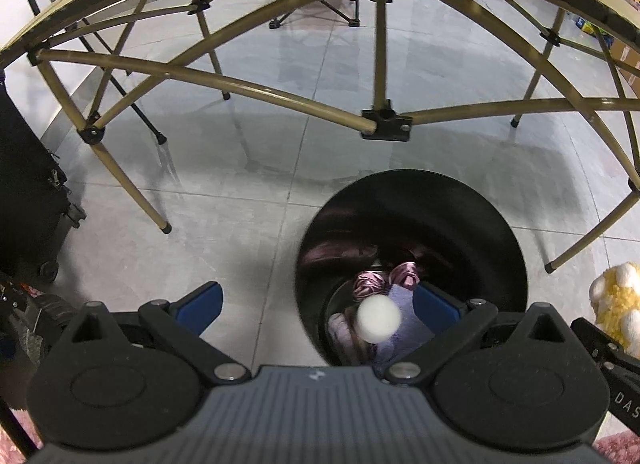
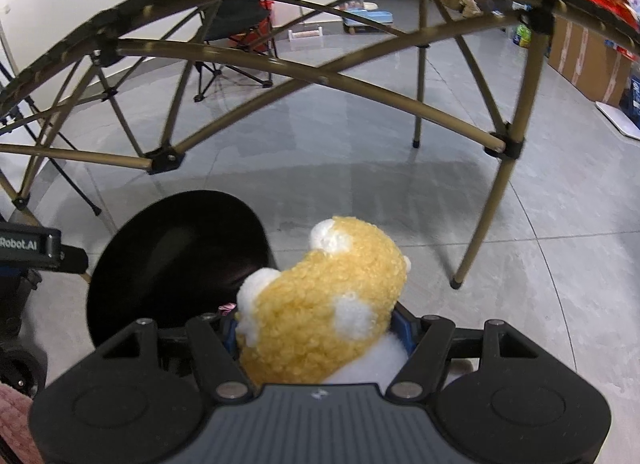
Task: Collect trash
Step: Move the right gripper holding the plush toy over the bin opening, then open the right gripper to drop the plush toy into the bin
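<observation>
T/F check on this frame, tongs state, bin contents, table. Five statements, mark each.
1. The left tongs are open and hold nothing. True.
2. The right tongs are empty. False: they are shut on a yellow and white plush toy.
3. The black trash bin already holds items. True: a white ball shows over pink and lilac fabric pieces.
4. The bin stands on the folding table. False: it stands on the tiled floor, beside the table's legs.
5. The plush toy is already inside the bin. False: it is in the right tongs, to the right of the bin's opening.
</observation>
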The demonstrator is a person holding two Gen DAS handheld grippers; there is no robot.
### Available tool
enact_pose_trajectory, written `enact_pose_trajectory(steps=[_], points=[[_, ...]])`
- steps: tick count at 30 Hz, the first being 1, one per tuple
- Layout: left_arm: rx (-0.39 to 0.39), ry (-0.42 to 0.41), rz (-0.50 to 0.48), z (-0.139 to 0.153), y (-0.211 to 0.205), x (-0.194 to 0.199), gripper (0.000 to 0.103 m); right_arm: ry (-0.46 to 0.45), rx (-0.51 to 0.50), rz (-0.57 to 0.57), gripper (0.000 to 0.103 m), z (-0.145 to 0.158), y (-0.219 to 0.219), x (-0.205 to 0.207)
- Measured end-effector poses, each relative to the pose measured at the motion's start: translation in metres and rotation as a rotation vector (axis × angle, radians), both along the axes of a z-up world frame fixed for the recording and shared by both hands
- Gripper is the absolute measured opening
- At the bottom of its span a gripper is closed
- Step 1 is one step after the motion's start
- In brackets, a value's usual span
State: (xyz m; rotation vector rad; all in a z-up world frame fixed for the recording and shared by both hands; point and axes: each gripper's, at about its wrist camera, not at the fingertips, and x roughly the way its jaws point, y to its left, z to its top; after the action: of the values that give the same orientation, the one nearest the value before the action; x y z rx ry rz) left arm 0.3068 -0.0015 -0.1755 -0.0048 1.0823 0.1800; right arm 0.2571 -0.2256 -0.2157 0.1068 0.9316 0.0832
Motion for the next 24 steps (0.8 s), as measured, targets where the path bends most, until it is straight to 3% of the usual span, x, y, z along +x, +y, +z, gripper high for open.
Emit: enact_pose_trajectory(steps=[14, 24], points=[[-0.029, -0.001, 0.078, 0.002, 0.053, -0.010, 0.103, -0.031, 0.028, 0.086, 0.067, 0.016, 0.061, 0.023], [-0.045, 0.017, 0.141, -0.003, 0.087, -0.014, 0.103, 0.003, 0.046, 0.131, 0.067, 0.011, 0.104, 0.045]])
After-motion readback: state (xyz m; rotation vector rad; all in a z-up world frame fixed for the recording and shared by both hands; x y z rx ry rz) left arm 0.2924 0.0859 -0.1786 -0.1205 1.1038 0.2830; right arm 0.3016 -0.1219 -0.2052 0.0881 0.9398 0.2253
